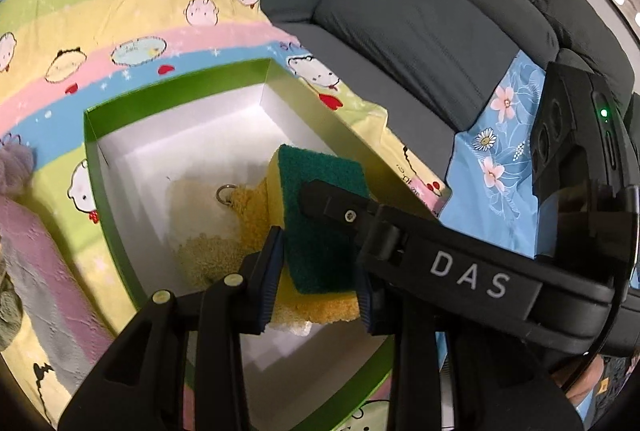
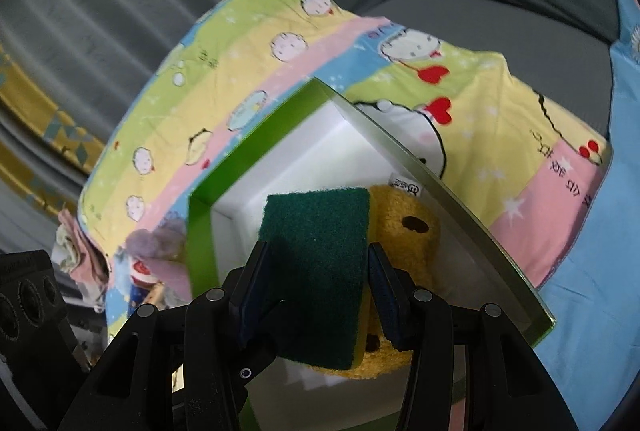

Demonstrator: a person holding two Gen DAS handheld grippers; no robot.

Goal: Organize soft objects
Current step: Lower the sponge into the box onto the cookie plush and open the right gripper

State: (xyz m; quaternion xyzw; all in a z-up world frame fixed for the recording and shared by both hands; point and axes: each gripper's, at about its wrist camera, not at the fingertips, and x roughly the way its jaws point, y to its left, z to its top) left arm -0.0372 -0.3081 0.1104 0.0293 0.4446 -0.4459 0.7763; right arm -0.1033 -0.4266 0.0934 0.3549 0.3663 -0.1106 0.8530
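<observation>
Left wrist view: left gripper [image 1: 320, 271] clamps scouring sponge [image 1: 320, 215] over green box [image 1: 120, 119]; yellow plush [image 1: 208, 231] already inside; pink cloth [image 1: 36, 251] at 9 o'clock remains.

My left tool [image 1: 320, 267] angles downward, its blue pads clamped on a sponge [image 1: 320, 215]. My right tool [image 2: 316, 291] tilts down likewise, fingers [image 2: 256, 287] bracketing a sponge [image 2: 320, 271] too; both pads appear to press it, though blur leaves contact uncertain.
</observation>
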